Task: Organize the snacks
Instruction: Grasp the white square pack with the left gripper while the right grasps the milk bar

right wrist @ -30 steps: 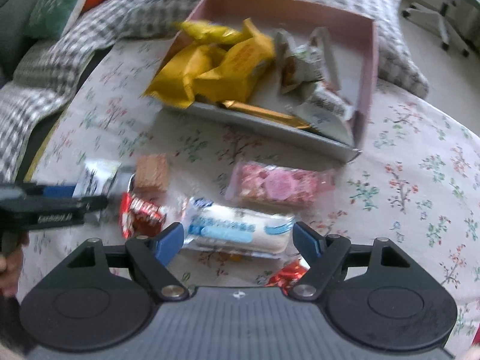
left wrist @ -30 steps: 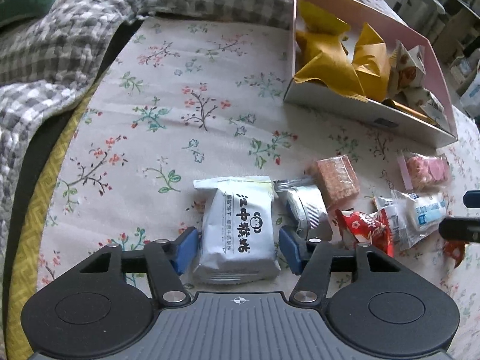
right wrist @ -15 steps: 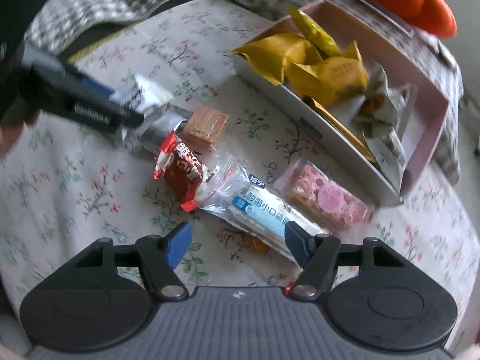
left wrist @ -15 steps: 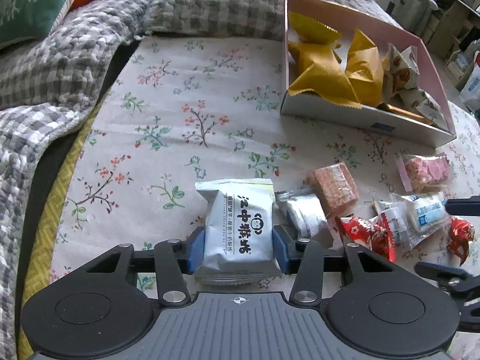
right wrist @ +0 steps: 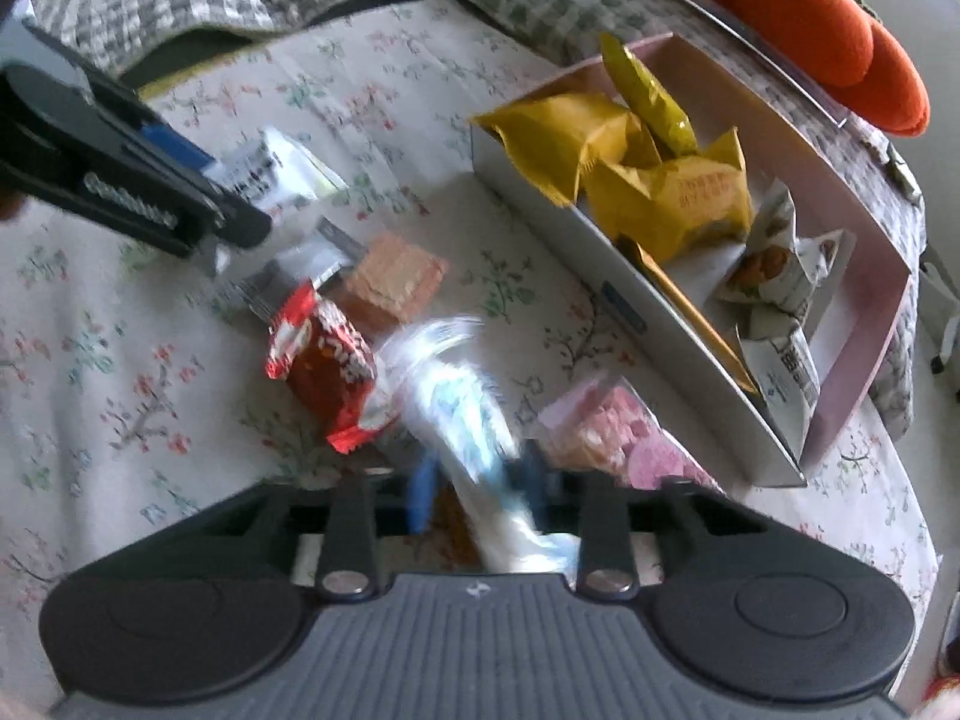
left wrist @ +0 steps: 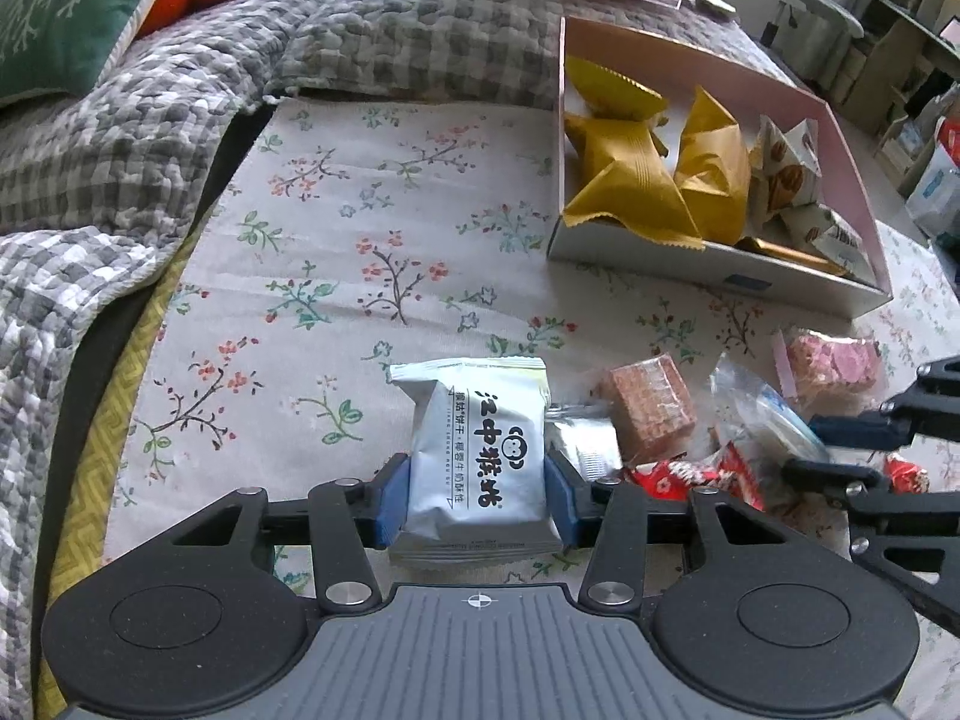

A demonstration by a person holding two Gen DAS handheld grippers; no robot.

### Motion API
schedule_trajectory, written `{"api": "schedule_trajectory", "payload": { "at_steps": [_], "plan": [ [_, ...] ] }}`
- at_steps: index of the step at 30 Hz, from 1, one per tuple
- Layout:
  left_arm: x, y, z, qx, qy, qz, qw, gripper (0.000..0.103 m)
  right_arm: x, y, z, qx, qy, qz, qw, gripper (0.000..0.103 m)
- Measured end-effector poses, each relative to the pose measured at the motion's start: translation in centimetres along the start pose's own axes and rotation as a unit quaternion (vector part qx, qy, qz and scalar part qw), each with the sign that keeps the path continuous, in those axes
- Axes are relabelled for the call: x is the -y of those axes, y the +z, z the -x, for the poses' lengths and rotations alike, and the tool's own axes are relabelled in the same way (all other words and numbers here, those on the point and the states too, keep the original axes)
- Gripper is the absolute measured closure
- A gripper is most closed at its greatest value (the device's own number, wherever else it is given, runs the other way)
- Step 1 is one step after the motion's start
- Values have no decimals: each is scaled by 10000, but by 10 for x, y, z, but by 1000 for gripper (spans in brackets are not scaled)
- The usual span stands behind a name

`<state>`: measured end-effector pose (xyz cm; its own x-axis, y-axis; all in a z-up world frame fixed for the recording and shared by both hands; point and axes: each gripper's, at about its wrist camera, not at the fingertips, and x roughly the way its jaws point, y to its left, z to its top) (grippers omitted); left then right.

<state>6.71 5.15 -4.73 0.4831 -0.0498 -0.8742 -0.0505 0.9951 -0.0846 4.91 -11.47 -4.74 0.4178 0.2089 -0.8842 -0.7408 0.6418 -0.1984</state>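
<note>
Left gripper: we find both blue pads pressed against the sides of the white biscuit packet, which stands upright between them, its lower seam at the gripper body.

Right gripper: we find the jaws narrow, clamped on the clear blue-and-white packet; the packet is blurred in the right wrist view, so we cannot read its label.

Pink-sided box: sits at the far right of the floral cloth; it holds yellow wrappers towards the left and white printed packets towards the right.

Loose snacks on the cloth: we note a brown wafer block just beside a silver wrapper, a red wrapper touching the clear packet, and a pink sweet packet near the box's front wall.

Surroundings: a grey checked blanket borders the cloth on the left and far sides; an orange cushion lies behind the box, and a green cushion lies at the far left.
</note>
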Motion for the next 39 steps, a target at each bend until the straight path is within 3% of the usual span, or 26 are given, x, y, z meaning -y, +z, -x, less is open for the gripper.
{"api": "schedule_trajectory", "payload": {
  "at_steps": [5, 9, 20, 29, 35, 37, 39],
  "plan": [
    [1, 1, 3, 60, -41, 13, 10000, 58, -8, 6, 12, 85, 188, 24, 9998, 90],
    [0, 1, 5, 104, -72, 53, 9999, 58, -8, 12, 25, 269, 241, -114, 9993, 101],
    [1, 2, 6, 162, -88, 78, 9998, 58, 7, 16, 32, 458, 75, -646, 9968, 102],
    [-3, 5, 11, 235, -157, 241, 9993, 58, 26, 17, 47, 864, 100, -1384, 9865, 102],
    [-2, 6, 10, 234, -159, 266, 9992, 58, 39, 13, 44, 848, 11, -1732, 9812, 102],
    [0, 5, 10, 233, -155, 212, 9994, 58, 36, 11, 41, 790, 75, -1596, 9840, 99],
    [2, 5, 10, 228, -161, 179, 9995, 58, 29, 7, 31, 647, 410, -1405, 9871, 79]
  ]
}}
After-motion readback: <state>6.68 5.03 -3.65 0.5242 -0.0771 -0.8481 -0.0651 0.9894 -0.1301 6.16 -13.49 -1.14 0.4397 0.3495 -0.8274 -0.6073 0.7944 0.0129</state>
